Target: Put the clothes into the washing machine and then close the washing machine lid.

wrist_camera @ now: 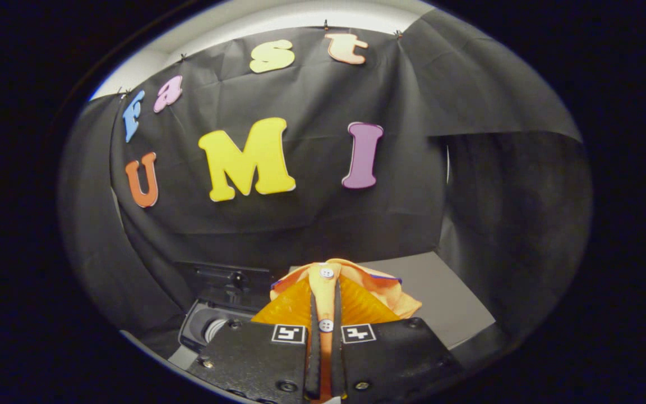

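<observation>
The gripper (323, 314), two matte black blocks each bearing a small square black-and-white marker tag, has its jaws nearly closed on an orange garment (351, 292), pinching its buttoned placket strip, where two white buttons show. The soft, crumpled fabric bunches up just ahead of the jaws, partly glossy and ribbed. Beyond and left of the garment sits the dark washing machine (216, 314) with a rounded opening, and right of the garment lies a flat grey tabletop (441, 292).

black cloth wall (312, 224), grey tabletop (441, 292)
</observation>
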A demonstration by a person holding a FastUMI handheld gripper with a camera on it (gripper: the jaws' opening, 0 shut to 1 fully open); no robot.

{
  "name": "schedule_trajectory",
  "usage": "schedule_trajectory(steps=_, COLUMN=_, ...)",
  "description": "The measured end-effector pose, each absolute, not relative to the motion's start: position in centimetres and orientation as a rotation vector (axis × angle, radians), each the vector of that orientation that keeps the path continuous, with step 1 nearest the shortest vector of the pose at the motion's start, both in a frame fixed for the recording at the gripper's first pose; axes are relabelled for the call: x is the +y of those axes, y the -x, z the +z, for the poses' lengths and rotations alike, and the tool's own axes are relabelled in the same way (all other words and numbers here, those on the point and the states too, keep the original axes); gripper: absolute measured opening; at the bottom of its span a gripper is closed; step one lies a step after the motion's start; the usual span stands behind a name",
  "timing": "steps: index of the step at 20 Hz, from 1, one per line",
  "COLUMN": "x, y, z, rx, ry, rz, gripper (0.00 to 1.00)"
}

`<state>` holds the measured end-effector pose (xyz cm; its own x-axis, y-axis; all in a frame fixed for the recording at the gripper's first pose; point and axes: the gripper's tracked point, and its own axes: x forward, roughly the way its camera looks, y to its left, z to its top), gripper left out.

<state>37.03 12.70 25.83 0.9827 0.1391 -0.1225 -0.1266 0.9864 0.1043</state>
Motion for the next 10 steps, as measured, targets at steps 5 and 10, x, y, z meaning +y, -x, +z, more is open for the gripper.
schedule_trajectory(steps=5, x=18.0, y=-33.1, z=31.1, rx=0.029, ry=-0.082, rz=0.173, gripper=0.10)
schedule_trajectory(steps=10, x=24.3, y=-30.6, z=34.9, rx=-0.031, ry=-0.081, rz=0.237, gripper=0.10)
